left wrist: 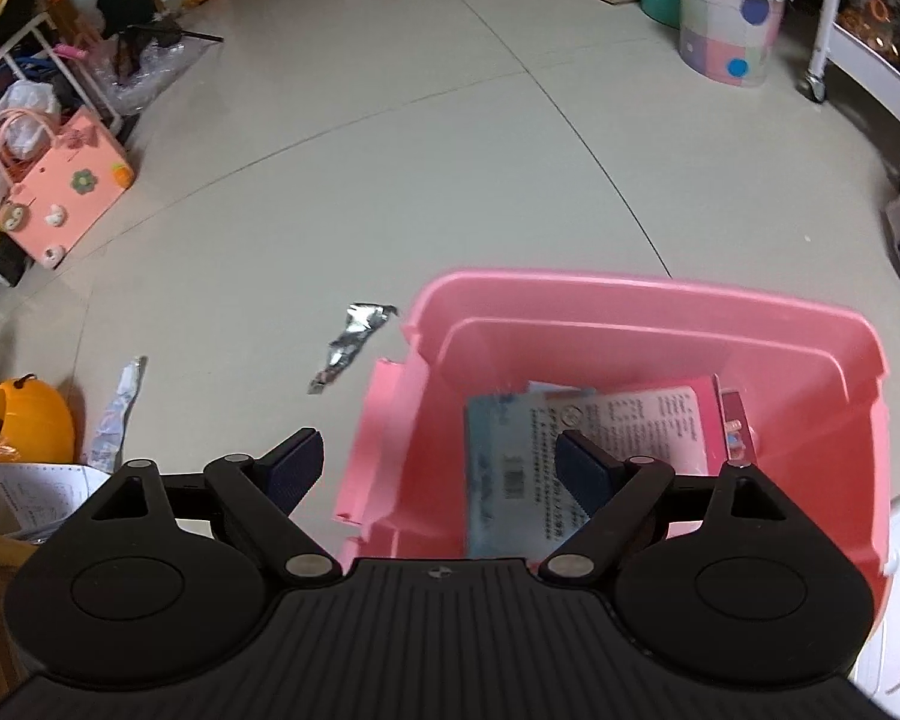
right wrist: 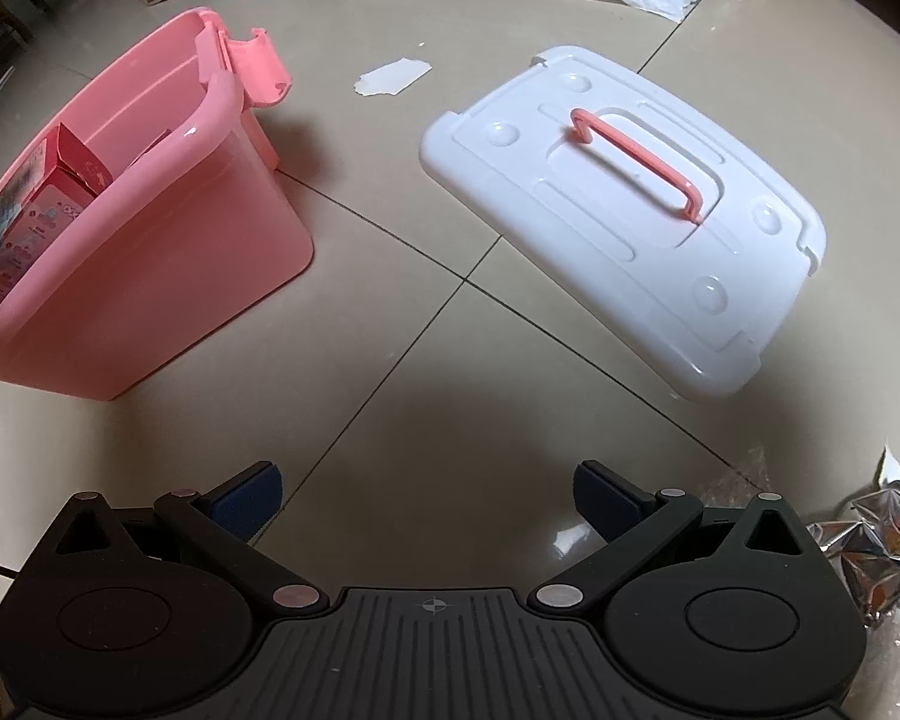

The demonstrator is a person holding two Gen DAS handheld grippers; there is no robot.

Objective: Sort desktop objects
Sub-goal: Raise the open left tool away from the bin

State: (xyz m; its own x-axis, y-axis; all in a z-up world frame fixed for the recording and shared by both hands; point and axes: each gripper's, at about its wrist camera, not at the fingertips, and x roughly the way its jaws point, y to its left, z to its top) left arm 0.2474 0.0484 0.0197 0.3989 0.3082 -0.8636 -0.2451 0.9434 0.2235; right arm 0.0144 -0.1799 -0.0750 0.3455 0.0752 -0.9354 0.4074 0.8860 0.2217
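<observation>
While both grippers' jaws stand apart and empty, left gripper (left wrist: 438, 471) hovers above the pink bin (left wrist: 648, 306); white lid (right wrist: 624, 222) lies ahead of right gripper (right wrist: 429, 498).

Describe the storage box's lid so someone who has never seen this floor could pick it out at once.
Start from the open pink box on the tiled floor. To its right, apart from it, lies the white lid, flat on the tiles. Its pink handle on top sets it apart from the paper scraps nearby.
</observation>
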